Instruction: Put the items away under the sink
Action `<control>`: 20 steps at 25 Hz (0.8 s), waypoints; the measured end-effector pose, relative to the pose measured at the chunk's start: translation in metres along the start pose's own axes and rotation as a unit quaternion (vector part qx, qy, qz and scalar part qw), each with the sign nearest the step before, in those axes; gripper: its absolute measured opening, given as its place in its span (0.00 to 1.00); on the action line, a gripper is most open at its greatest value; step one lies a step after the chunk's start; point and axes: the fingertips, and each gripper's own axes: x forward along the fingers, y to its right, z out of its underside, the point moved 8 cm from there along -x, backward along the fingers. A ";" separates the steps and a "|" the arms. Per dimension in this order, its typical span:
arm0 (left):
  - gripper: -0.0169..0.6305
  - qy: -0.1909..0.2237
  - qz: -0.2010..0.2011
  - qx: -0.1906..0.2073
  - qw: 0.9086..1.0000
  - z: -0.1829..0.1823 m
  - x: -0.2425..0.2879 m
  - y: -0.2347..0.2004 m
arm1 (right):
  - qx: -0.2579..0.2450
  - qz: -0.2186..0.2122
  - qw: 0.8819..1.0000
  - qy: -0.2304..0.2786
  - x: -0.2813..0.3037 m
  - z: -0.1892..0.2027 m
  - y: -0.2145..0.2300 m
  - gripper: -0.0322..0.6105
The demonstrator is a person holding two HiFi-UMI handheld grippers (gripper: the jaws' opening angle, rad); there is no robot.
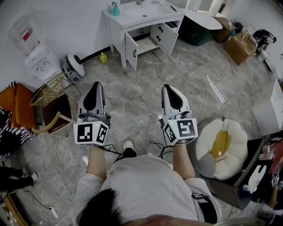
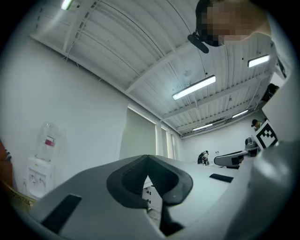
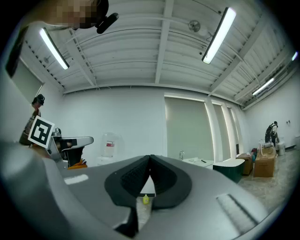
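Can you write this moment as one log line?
left gripper: shut, empty | right gripper: shut, empty | yellow bottle: on floor beside sink cabinet | cabinet doors: open

left tongs [image 1: 96, 85] closed, right tongs [image 1: 169, 87] closed, both empty

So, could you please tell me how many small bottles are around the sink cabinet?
2. A blue spray bottle stands at the left end of the countertop; a yellow bottle stands on the floor left of the sink cabinet. More may be hidden inside the cabinet.
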 end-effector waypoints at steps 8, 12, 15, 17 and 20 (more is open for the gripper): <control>0.04 -0.001 0.004 -0.002 1.000 0.002 0.008 -0.015 | -0.001 0.000 1.000 -0.001 0.017 0.002 -0.008 0.07; 0.04 0.000 0.004 -0.002 1.000 0.003 0.011 -0.022 | -0.001 0.000 1.000 0.000 0.023 0.003 -0.010 0.07; 0.04 0.001 0.004 -0.004 1.000 0.004 0.015 -0.029 | -0.002 0.001 1.000 0.000 0.031 0.004 -0.012 0.07; 0.04 0.002 0.005 -0.005 1.000 0.004 0.018 -0.034 | -0.004 0.003 1.000 0.000 0.036 0.005 -0.014 0.07; 0.04 0.003 0.008 -0.007 1.000 0.006 0.024 -0.044 | -0.006 0.005 1.000 0.002 0.045 0.007 -0.017 0.07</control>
